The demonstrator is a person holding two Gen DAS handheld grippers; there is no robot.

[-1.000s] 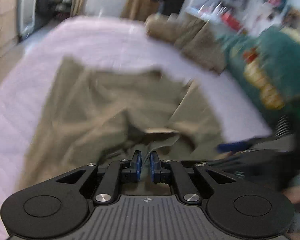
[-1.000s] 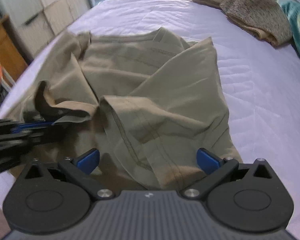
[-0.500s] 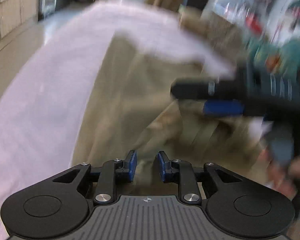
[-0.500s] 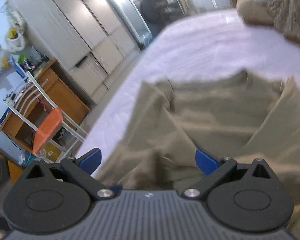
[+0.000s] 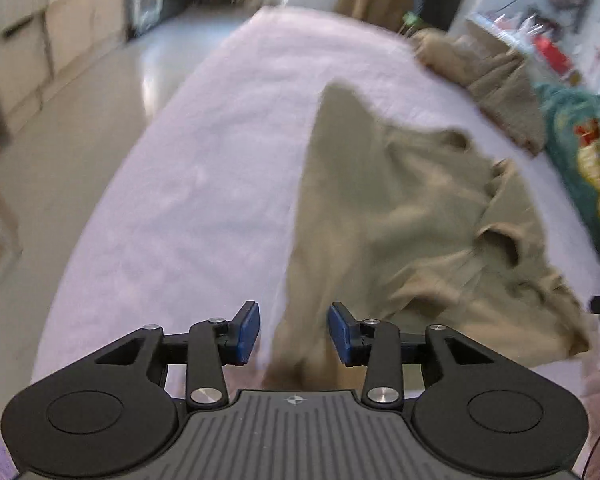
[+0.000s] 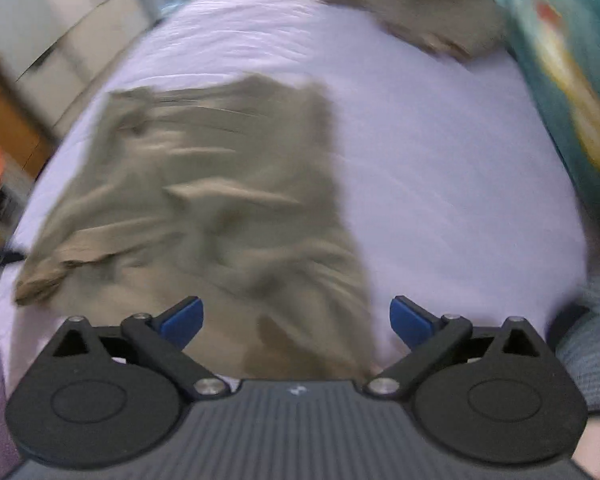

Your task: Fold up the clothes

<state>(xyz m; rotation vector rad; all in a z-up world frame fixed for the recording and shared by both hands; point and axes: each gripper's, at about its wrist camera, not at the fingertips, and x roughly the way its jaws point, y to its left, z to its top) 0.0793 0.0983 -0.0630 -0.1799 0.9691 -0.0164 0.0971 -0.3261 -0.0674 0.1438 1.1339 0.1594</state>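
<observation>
Left wrist view: the left gripper (image 5: 293, 333), pinched nearly closed a second earlier, had spread its jaws and let go.

One khaki shirt (image 5: 400, 216) lay crumpled on the lilac bed (image 5: 204, 184). The right gripper (image 6: 296, 320) stayed spread wide, empty, above that shirt (image 6: 204, 208). Two more garments sat beyond.

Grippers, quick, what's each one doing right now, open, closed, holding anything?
Left gripper: open, holding nothing, over the khaki shirt.
Right gripper: wide open, holding nothing.
</observation>
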